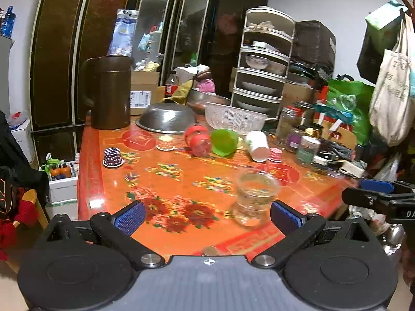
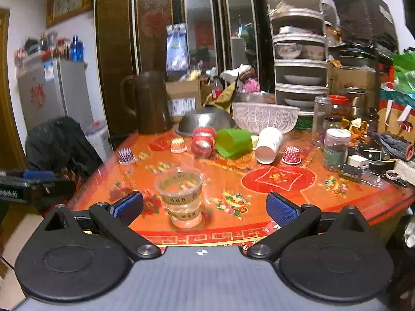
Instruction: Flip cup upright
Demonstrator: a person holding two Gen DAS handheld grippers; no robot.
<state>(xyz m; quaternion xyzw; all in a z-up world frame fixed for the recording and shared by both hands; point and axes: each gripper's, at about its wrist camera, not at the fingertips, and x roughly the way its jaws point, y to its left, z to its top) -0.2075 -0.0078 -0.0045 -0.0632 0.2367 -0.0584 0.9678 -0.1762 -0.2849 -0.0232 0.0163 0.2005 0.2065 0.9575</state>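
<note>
- The clear cup (image 2: 182, 199) stands upright, mouth up, low and left of centre in the right view, near the front edge of the orange surface (image 2: 285, 197); judged flipped already.
- It looks empty, though blur hides detail.
- Both the left hand-held gripper (image 1: 207, 216) and the right hand-held gripper (image 2: 205, 207) are spread wide, gripping nothing, apparently clear of the cup.
- Behind lie a green cup (image 2: 233, 142) and a white cup (image 2: 268, 145), both on their sides.
</note>
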